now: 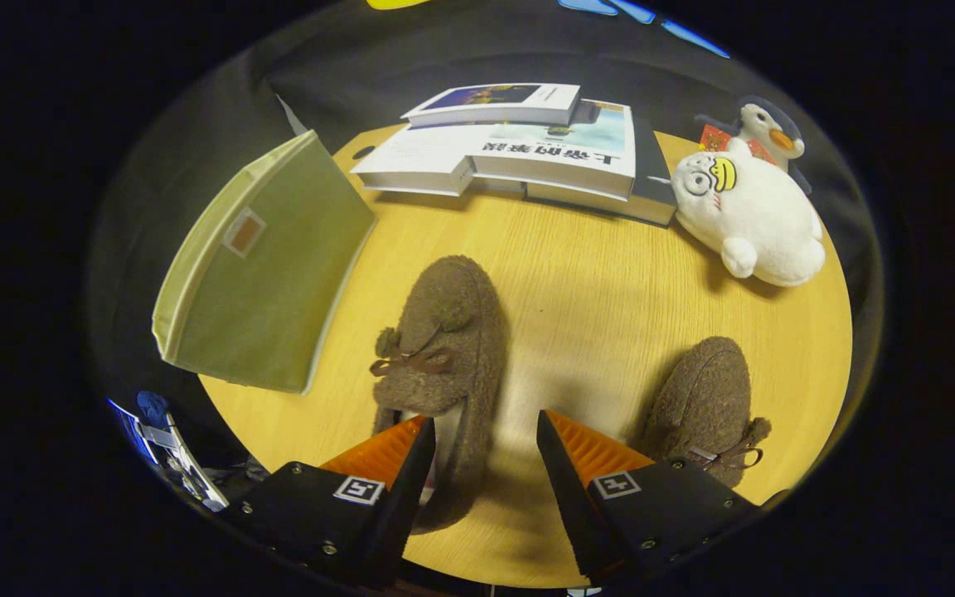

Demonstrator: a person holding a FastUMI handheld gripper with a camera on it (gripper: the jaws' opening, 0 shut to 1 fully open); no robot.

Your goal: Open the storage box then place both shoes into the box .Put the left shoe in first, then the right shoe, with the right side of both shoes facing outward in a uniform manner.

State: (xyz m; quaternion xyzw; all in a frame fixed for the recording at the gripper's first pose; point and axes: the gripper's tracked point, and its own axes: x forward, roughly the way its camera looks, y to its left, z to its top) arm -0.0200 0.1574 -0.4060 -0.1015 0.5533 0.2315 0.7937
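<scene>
Two brown fuzzy slippers lie on a round wooden table [610,274]. One slipper [444,348] with a small bow lies just ahead of my gripper [486,431], its heel end reaching between the fingers, closer to the left finger [399,452]. The fingers stand apart and do not press on it. The other slipper [705,406] lies beyond the right finger [585,452], toe pointing away. A green fabric storage box [270,265] stands at the table's left edge, its lid side facing me, closed.
A stack of books [527,145] lies at the far side of the table. A white plush toy [751,215] and a penguin plush [763,124] sit at the far right. Bare wood lies between the slippers and the books.
</scene>
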